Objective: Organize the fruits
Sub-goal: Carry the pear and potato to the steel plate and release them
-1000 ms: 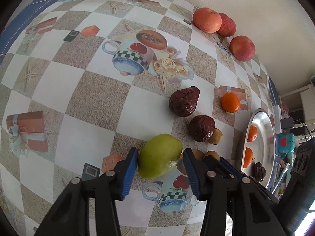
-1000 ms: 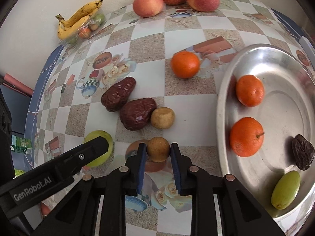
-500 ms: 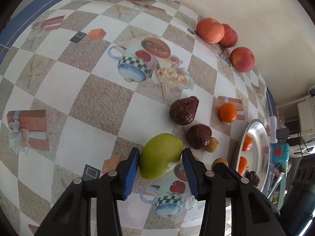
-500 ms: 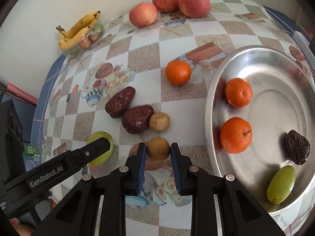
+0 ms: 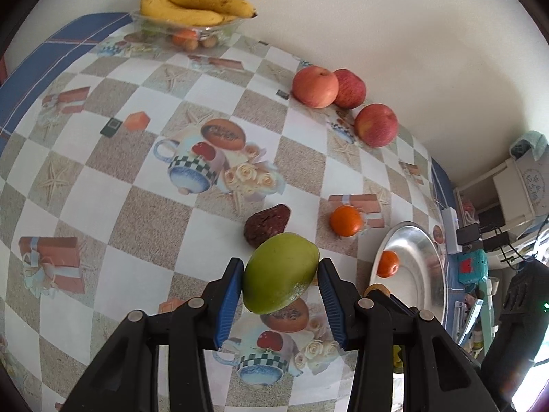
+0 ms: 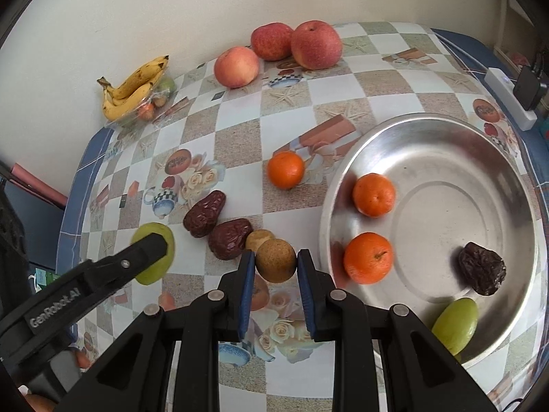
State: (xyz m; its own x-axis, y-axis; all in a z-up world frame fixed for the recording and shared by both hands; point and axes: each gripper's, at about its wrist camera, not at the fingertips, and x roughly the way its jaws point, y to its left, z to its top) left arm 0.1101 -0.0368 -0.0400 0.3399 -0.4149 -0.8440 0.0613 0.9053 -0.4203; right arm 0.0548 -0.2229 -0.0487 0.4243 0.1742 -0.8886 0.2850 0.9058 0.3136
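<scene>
Leftmost in the right wrist view, a bunch of bananas (image 6: 132,89) lies on a clear tray (image 6: 154,103) against the wall, well apart from the rest. Next, the left tool (image 5: 279,283) pinches a green fruit (image 5: 279,273) between its blue pads, clear of the checkered surface (image 5: 137,213). Just beside it lie two dark red dates (image 6: 206,213) (image 6: 230,238), touching, with a small brown fruit (image 6: 258,238) against the nearer one. The right tool (image 6: 276,266) is pressed onto another round brown fruit (image 6: 275,264), which partly hides that small one. Beyond, three apples (image 6: 236,66) (image 6: 271,41) (image 6: 320,44) sit by the wall, and a tangerine (image 6: 285,169) rests just left of the metal plate (image 6: 480,144). On the plate lie two tangerines (image 6: 374,194) (image 6: 368,257), a wrinkled dark date (image 6: 482,267) and a green fruit (image 6: 456,324). Both tools tilt steeply down toward the surface.
</scene>
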